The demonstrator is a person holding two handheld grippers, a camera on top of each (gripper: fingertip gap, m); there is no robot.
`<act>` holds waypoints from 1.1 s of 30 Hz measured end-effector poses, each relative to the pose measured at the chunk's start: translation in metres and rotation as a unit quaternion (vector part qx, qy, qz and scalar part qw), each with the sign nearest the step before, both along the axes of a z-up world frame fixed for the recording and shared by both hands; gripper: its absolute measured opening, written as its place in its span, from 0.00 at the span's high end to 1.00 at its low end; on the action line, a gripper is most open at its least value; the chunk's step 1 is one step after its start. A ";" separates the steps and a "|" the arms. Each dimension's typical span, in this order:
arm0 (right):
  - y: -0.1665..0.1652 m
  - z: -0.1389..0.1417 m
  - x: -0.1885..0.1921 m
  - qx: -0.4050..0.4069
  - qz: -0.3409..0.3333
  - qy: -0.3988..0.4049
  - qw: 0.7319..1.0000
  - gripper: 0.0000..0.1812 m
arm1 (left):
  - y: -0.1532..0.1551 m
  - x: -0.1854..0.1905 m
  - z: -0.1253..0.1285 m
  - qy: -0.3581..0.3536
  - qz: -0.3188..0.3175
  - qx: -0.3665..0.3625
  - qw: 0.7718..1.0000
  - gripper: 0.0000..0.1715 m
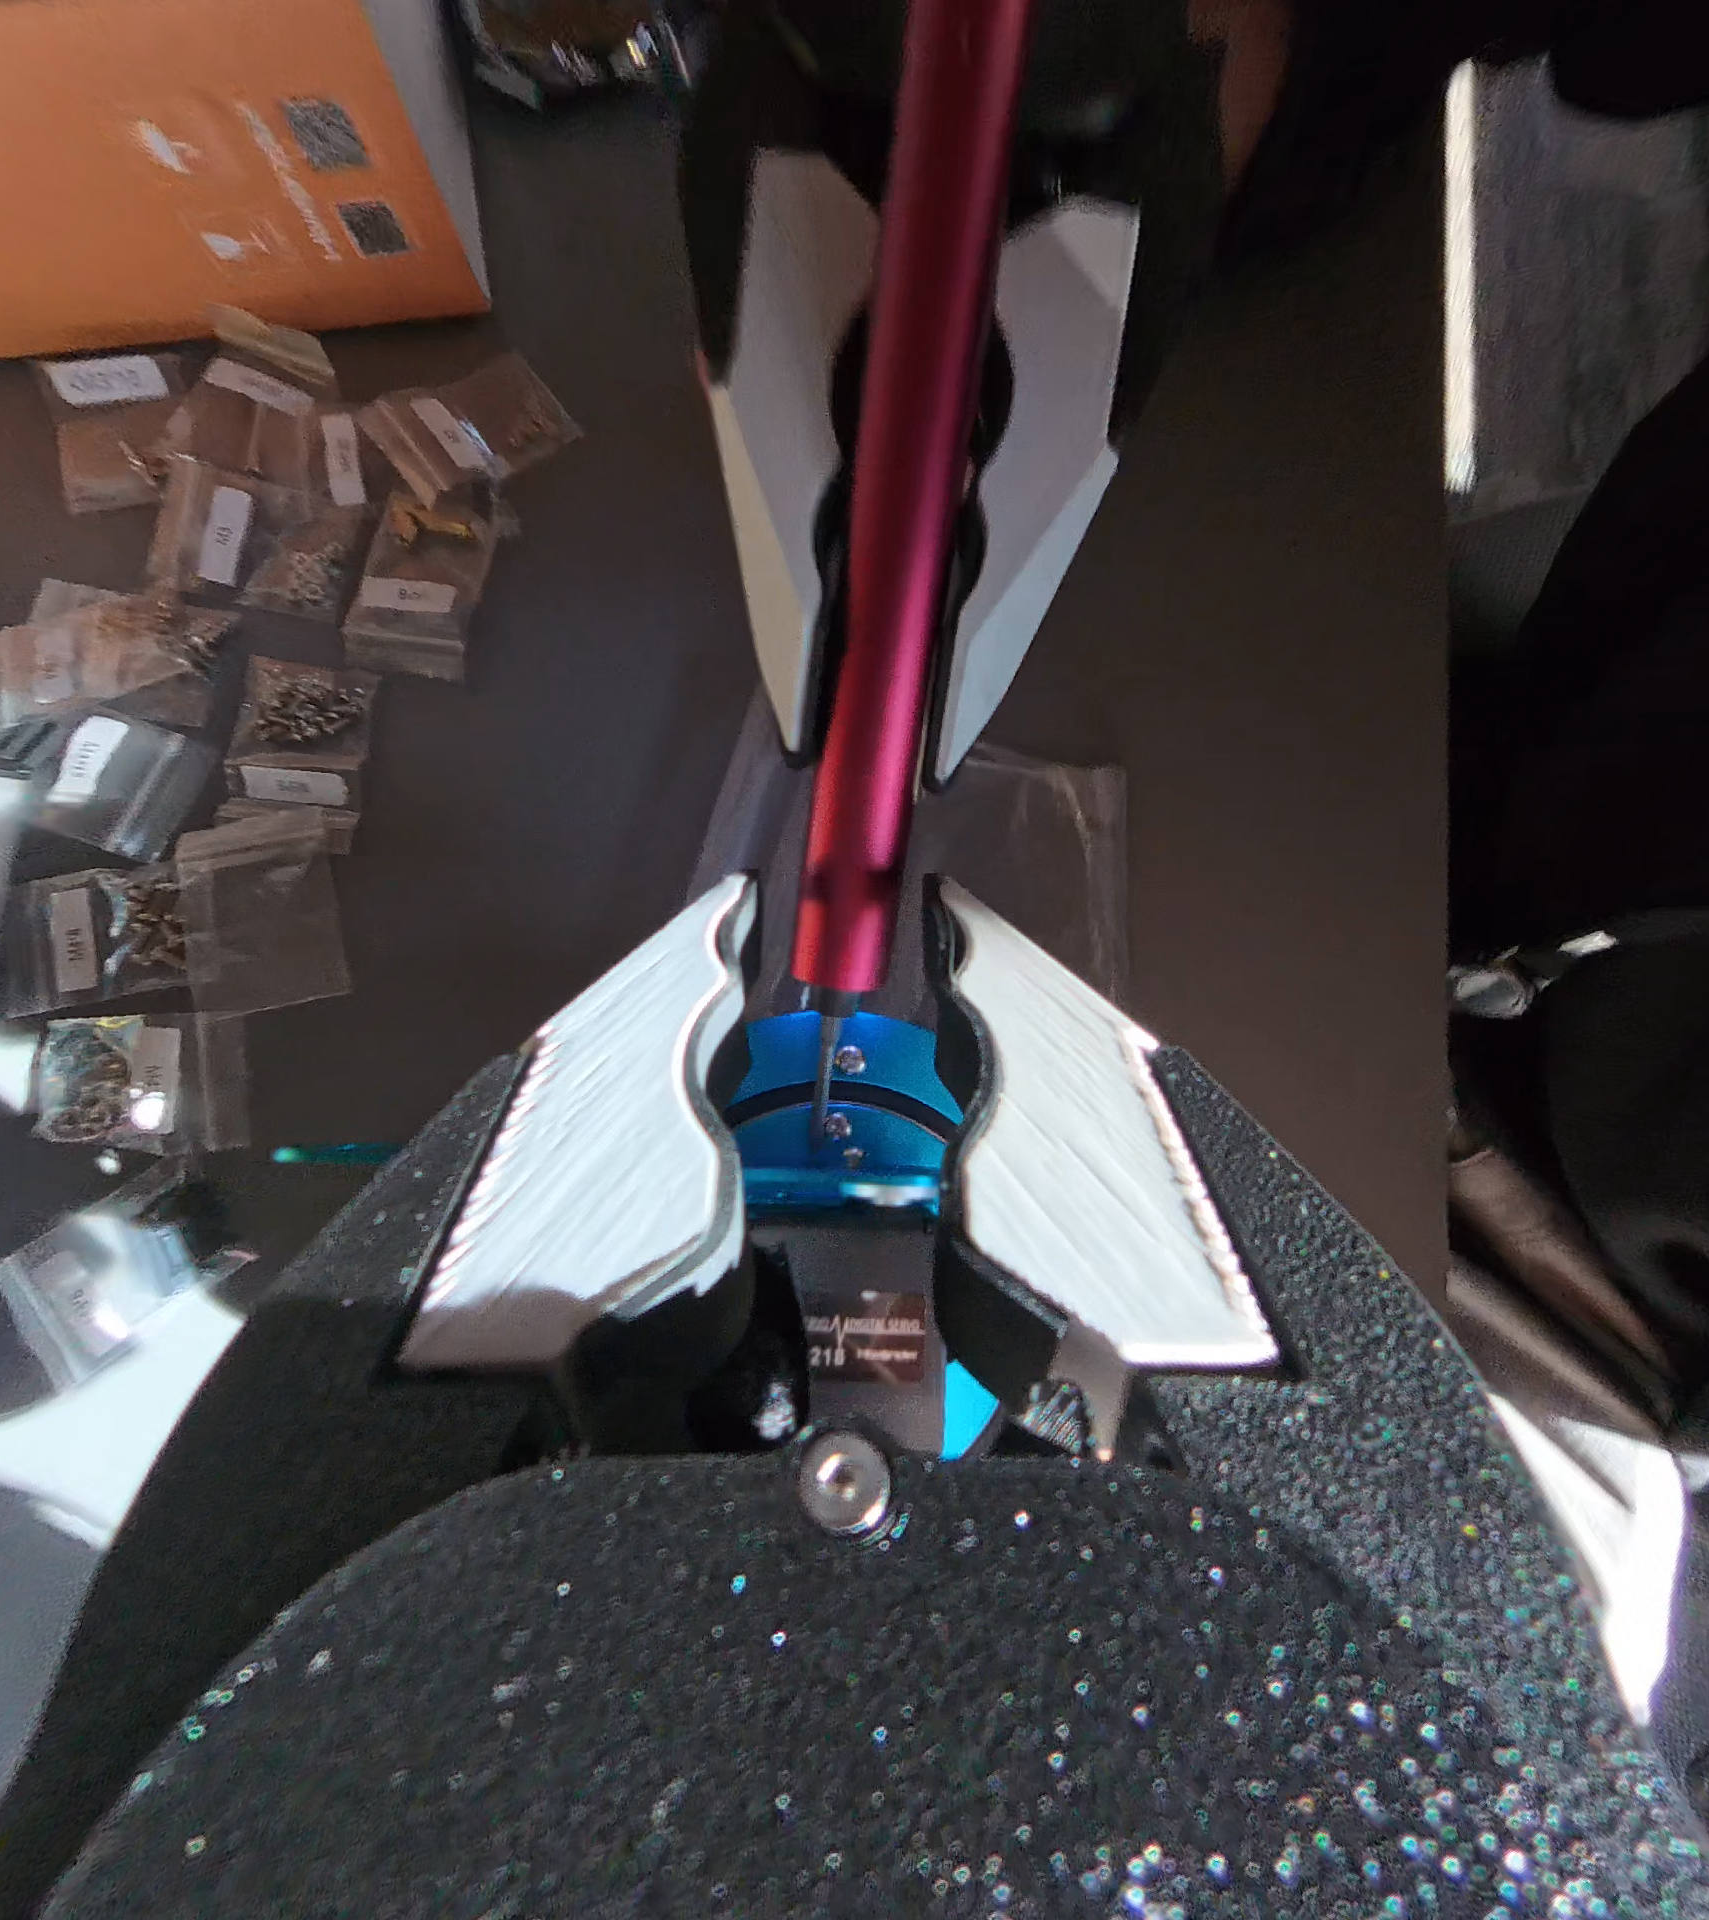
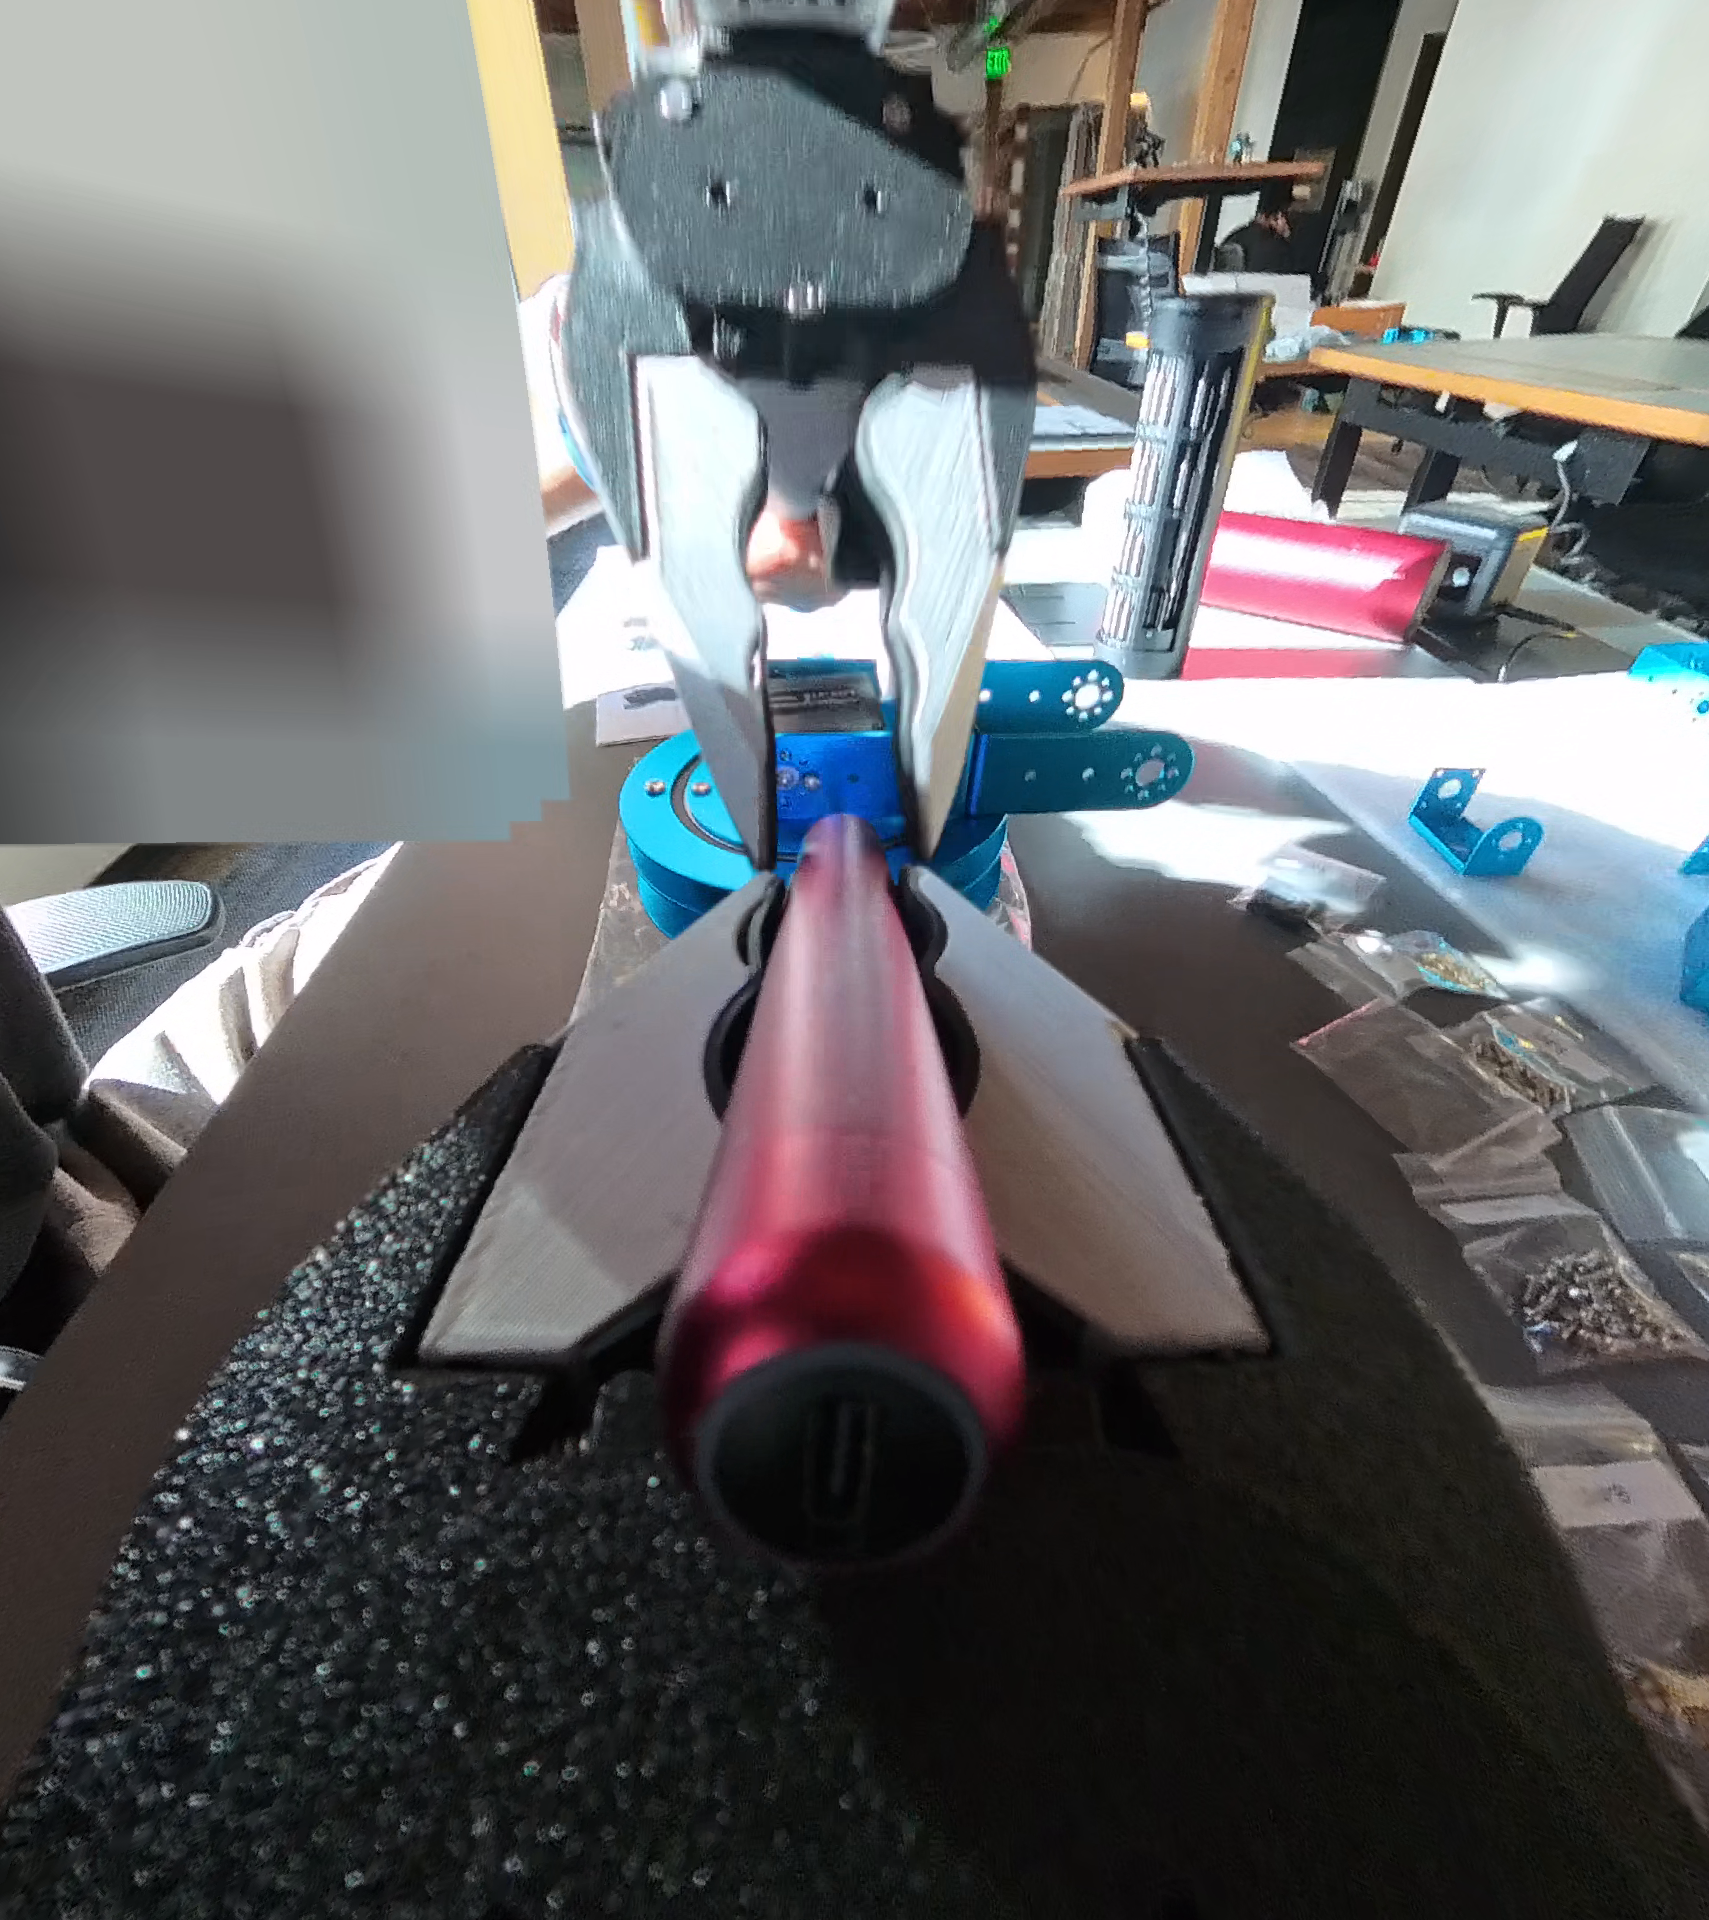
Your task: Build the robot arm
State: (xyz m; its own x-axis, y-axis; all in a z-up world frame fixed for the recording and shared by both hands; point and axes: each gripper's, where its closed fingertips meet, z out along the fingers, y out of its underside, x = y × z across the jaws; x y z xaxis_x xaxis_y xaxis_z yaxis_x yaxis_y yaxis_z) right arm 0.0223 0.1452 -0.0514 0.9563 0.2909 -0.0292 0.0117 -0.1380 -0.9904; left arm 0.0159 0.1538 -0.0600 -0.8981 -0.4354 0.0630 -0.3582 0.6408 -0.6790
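Observation:
My left gripper (image 1: 842,883) is shut on a black servo (image 1: 865,1320) with a blue metal bracket (image 1: 881,1049) on top. My right gripper (image 1: 869,764) reaches in from above, shut on a red screwdriver (image 1: 891,520). The screwdriver's thin bit (image 1: 822,1091) rests beside small screws (image 1: 837,1125) on the bracket. In the right wrist view my right gripper (image 2: 845,883) grips the screwdriver (image 2: 839,1143) along its length. The left gripper (image 2: 842,836) comes down from above onto the servo (image 2: 819,696), which sits on a round blue base (image 2: 663,810) with blue arms (image 2: 1068,774).
Several small bags of screws (image 1: 206,623) lie left of the work, beside an orange box (image 1: 154,156). Loose blue brackets (image 2: 1473,831) and more bags (image 2: 1556,1247) lie to the right. A black bit holder (image 2: 1182,488) and a red case (image 2: 1307,571) stand behind.

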 end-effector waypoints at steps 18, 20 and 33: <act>-0.016 -0.001 0.006 -0.040 -0.053 0.289 0.955 0.88 | 0.060 -0.037 -0.003 -0.119 0.045 -0.026 0.992 0.71; -0.020 -0.001 0.004 -0.028 -0.067 0.334 0.940 0.88 | 0.060 -0.035 -0.001 -0.117 0.037 -0.033 0.992 0.72; -0.036 0.012 -0.049 0.012 -0.048 0.392 0.919 0.88 | -0.029 -0.042 0.010 -0.363 0.025 0.118 0.924 0.76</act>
State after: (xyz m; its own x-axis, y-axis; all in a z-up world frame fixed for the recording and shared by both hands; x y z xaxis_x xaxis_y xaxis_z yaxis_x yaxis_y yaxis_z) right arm -0.0270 0.1091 -0.0393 0.6658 0.2153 -0.7144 -0.7173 -0.0788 -0.6923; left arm -0.0263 0.1245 -0.0504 -0.6446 -0.4023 -0.6502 0.1028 0.7971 -0.5951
